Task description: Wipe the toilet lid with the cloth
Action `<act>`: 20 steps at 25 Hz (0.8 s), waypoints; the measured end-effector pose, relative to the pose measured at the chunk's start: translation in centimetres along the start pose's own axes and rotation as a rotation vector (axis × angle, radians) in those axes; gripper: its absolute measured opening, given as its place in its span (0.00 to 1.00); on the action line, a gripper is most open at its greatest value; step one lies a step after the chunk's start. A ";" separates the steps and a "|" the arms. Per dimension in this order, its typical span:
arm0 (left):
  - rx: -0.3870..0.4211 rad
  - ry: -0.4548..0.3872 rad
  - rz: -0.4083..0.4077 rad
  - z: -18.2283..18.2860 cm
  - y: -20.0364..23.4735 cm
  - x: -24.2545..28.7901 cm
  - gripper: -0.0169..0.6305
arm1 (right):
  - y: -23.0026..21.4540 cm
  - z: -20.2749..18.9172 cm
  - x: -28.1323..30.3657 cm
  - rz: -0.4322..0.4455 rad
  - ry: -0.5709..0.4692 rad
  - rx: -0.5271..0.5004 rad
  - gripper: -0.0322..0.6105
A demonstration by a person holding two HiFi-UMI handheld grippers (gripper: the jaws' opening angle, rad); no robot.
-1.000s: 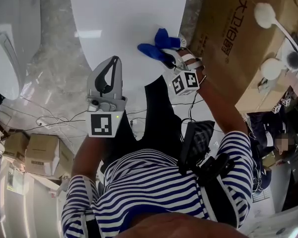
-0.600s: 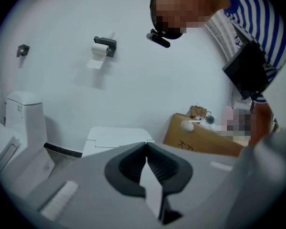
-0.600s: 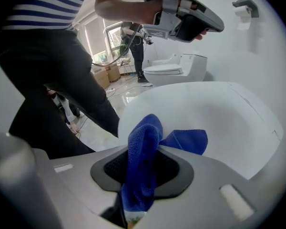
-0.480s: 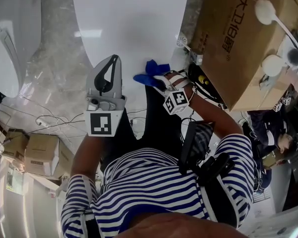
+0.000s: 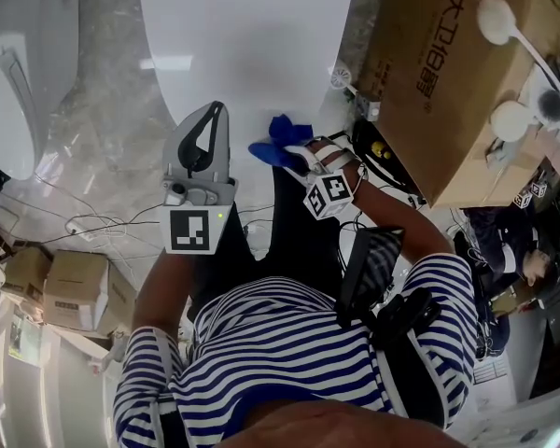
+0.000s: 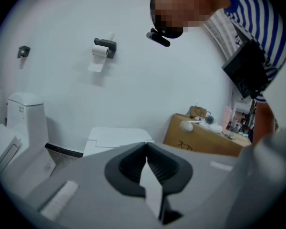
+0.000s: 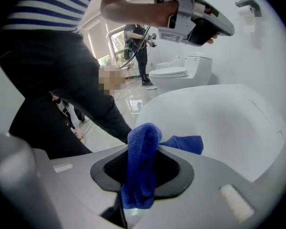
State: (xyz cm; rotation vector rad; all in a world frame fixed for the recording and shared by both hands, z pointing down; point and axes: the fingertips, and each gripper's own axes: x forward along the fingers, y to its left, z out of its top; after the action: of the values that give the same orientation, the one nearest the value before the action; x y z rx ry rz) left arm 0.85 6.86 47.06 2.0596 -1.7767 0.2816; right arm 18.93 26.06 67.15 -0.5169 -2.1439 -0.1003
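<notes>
White oval toilet lid [image 5: 247,45] down, with the blue terry cloth [image 5: 278,143] at its near rim

The cloth is bunched into a fold and pinched in the right gripper [image 7: 136,151], whose jaws are clamped on its middle so that one end stands up above them and a flat corner sticks out over the glossy lid; whether it touches the surface cannot be told. The left gripper [image 6: 146,147] is held in the air to the left of the cloth, its jaws pressed together with nothing between them. A large brown cardboard box [image 5: 448,73] stands just to the right of the lid, grey marbled floor [image 5: 103,129] lies to the left, and a second white toilet [image 5: 19,82] stands well apart beyond it, near small cardboard boxes [image 5: 75,287] and loose cables
</notes>
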 end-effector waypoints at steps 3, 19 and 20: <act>-0.008 -0.005 0.016 0.6 0.2 -0.6 0.03 | -2.2 2.1 -1.8 -0.074 -0.044 0.066 0.24; 0.038 -0.111 0.068 13.8 -1.0 -8.1 0.03 | -15.9 20.3 -24.6 -0.625 -0.446 0.422 0.24; 0.050 -0.120 0.066 15.5 -1.2 -9.0 0.03 | -16.4 22.0 -27.1 -0.662 -0.477 0.441 0.24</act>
State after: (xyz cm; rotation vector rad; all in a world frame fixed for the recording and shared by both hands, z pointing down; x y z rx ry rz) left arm -1.16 8.41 29.26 2.0953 -1.9292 0.2282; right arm 9.32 8.00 34.52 0.4833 -2.6196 0.1441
